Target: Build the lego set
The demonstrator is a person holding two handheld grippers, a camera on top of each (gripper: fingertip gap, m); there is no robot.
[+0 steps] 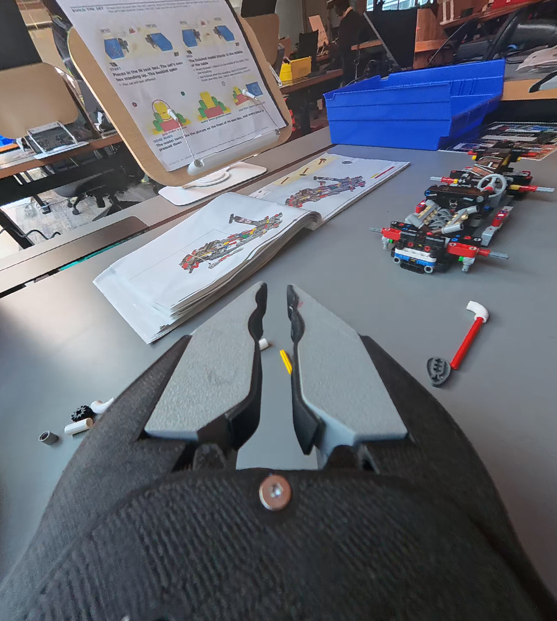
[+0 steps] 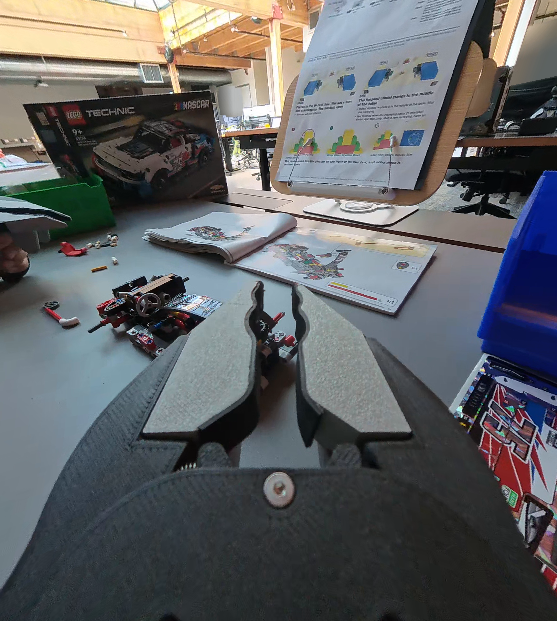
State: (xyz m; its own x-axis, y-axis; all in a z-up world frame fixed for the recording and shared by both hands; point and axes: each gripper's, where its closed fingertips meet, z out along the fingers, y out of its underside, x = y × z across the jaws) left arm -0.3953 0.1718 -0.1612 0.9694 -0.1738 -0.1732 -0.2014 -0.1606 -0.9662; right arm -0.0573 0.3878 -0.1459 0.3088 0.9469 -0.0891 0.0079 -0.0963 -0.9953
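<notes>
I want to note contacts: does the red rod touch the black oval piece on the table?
Touching: in the left wrist view the red rod's lower end meets the black oval piece.

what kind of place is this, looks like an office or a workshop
Probably an open-plan office or lab used as a workbench: a grey table, rows of desks with black office chairs behind, exposed wooden ceiling beams, and a blue plastic parts bin.

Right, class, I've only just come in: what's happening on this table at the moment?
A person works two handheld grippers over a grey table. The left gripper hovers, jaws slightly apart and holding nothing, above a small yellow piece and a white piece. The right gripper is over the half-built brick car chassis, whose parts show between its fingers; whether it grips them is unclear. An instruction booklet lies open beyond.
</notes>
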